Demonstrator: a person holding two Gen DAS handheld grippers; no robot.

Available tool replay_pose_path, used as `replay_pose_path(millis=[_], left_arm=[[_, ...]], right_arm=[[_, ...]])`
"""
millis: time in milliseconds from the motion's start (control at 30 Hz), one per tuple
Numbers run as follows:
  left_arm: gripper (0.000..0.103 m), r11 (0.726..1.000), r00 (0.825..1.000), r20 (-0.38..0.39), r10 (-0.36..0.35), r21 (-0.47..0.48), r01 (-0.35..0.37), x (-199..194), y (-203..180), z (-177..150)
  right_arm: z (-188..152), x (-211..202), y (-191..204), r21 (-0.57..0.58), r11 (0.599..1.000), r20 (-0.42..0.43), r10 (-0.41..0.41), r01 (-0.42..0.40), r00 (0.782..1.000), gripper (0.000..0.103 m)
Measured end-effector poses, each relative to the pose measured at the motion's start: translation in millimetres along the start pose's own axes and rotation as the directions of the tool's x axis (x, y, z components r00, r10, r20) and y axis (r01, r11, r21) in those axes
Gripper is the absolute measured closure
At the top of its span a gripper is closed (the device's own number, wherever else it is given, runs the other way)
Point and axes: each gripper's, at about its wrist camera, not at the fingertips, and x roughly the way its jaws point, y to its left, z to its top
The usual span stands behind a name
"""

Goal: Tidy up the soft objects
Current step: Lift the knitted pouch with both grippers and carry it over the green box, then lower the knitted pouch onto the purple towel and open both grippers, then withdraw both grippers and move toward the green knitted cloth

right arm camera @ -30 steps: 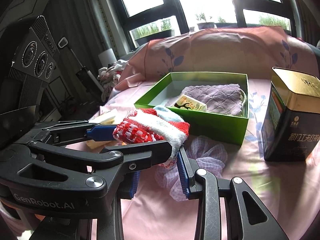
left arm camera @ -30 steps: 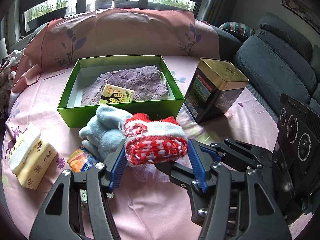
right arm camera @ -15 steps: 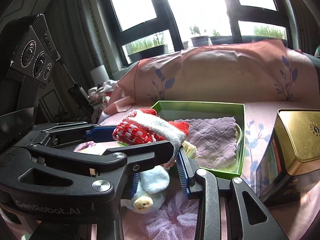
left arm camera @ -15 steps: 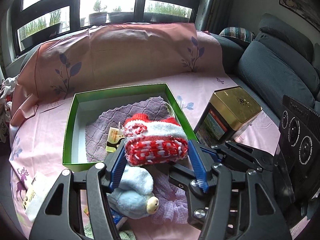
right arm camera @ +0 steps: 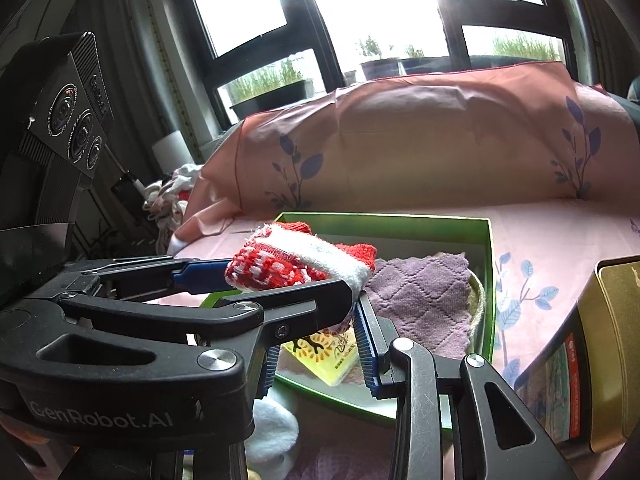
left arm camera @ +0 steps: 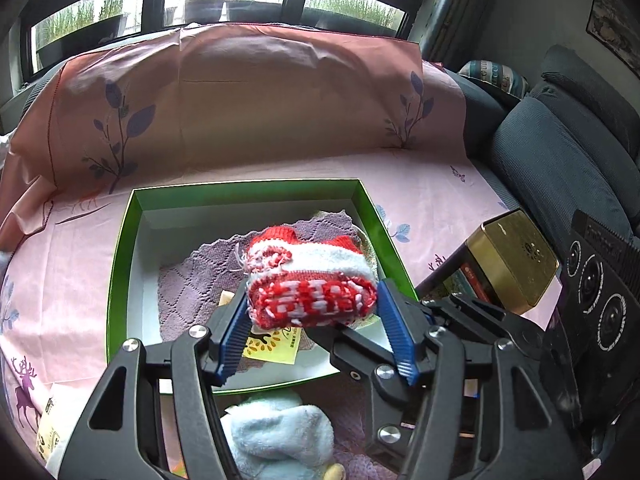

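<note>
Both tools, the left tool (left arm camera: 310,326) and right tool (right arm camera: 320,334), grip the red-and-white knit roll (left arm camera: 310,284) together above the green box (left arm camera: 124,240), seemingly keeping it rolled for placement inside.

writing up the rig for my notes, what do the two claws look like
Both are matte black angular linkage frames with silver round pivot bolts and triangular cutouts. The fingers carry ribbed blue pads. The left claw shows white "GenRobot.AI" lettering on its body in the right wrist view. The right claw has scuffed black arms. No cables or sleeves visible.
</note>
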Motion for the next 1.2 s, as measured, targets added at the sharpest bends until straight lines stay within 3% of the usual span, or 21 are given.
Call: replay_pose_path(millis=[500, 600, 800, 900, 1200], left_arm=[[0.041, 0.992, 0.996, -0.088, -0.003, -0.127, -0.009, 43.9, 36.8, 1.6], [0.030, 0.989, 0.994, -0.106, 0.023, -0.140, -0.037, 46.8, 37.9, 1.0], [0.011, 0.983, 0.988, -0.128, 0.084, -0.151, -0.104, 43.8, 41.4, -2.7], [0.001, 0.979, 0.987, -0.120, 0.105, -0.160, -0.124, 34.6, 43.9, -5.1], [0.001, 0.976, 0.988, -0.054, 0.147, -0.156, -0.154, -19.3, 35.8, -19.3]], right_arm=[[-3.8, 50.2, -5.1, 0.009, 0.998, -0.125, -0.057, 0.058, 0.991, 0.067], [-3.9, 53.6, -3.9, -0.003, 0.997, -0.137, -0.076, 0.076, 0.988, 0.065], [-2.8, 39.0, -3.8, -0.006, 0.994, -0.118, -0.106, 0.106, 0.987, 0.045], [-5.8, 27.1, -4.1, 0.003, 0.993, -0.118, -0.114, 0.115, 0.986, 0.044], [-22.0, -27.3, 2.0, 0.026, 0.991, -0.072, -0.126, 0.128, 0.989, 0.031]])
